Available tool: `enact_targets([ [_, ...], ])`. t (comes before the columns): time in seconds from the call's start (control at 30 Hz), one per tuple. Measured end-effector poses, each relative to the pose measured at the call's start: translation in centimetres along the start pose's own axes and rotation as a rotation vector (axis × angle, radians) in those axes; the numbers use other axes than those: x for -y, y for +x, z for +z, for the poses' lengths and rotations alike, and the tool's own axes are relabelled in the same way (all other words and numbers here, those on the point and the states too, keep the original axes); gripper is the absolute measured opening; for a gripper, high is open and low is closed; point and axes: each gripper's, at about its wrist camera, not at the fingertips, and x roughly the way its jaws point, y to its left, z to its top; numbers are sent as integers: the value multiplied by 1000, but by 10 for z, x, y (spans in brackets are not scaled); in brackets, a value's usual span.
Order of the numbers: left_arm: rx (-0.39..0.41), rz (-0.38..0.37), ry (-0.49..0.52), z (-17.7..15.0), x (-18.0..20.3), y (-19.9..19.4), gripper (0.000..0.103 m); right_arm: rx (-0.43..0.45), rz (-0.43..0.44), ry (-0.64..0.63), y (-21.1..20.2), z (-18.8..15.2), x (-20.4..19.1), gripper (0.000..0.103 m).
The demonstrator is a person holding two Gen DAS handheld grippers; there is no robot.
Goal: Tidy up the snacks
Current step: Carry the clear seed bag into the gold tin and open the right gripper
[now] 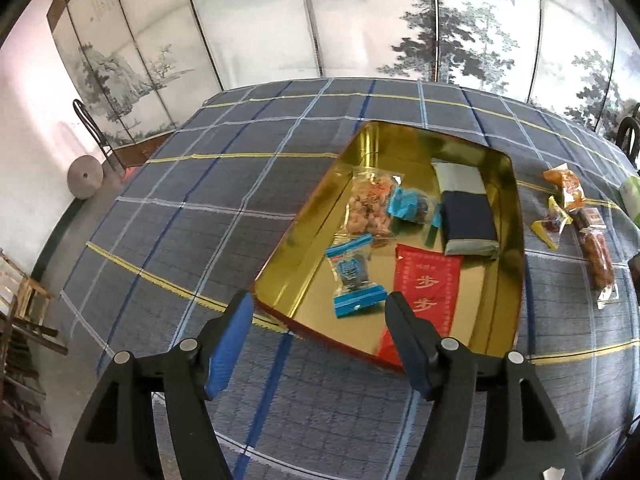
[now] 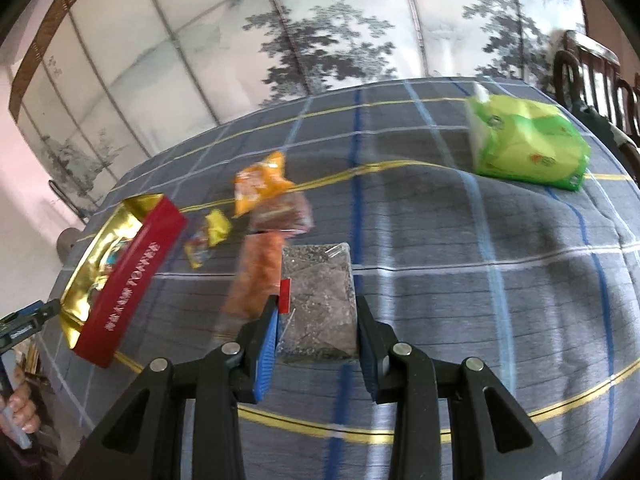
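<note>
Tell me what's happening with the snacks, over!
Right gripper shut on clear packet of dark snack. Left gripper open, empty, at gold tin, blue candy below. Loose snacks left on cloth. Path looks clear.

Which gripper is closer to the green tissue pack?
Right. The right gripper, shut on a clear snack packet, faces the green tissue pack. The left gripper hangs open over the gold tin.

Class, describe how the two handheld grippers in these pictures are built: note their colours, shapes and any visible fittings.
Both the left gripper and the right gripper have two black plastic fingers with ribbed blue pads on the inner faces. Each finger rides on angular black linkage arms with triangular cut-outs, joined by round silver pins. No cables or markings show.
</note>
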Motion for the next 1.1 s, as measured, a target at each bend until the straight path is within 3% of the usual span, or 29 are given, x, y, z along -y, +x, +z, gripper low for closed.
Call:
enact_targets([
  [0.43, 59, 19, -71, -12, -43, 25, 67, 3, 118, -111, 0, 15, -86, 35],
  [0.53, 82, 3, -82, -15, -49, 26, 74, -7, 162, -142, 4, 19, -113, 35],
  [0.67, 93, -36, -99, -17, -56, 27, 74, -24, 203, -201, 11, 20, -151, 35],
  [1.1, 99, -43, -122, -19, -77, 21, 79, -132, 312, -343, 71, 20, -262, 35],
])
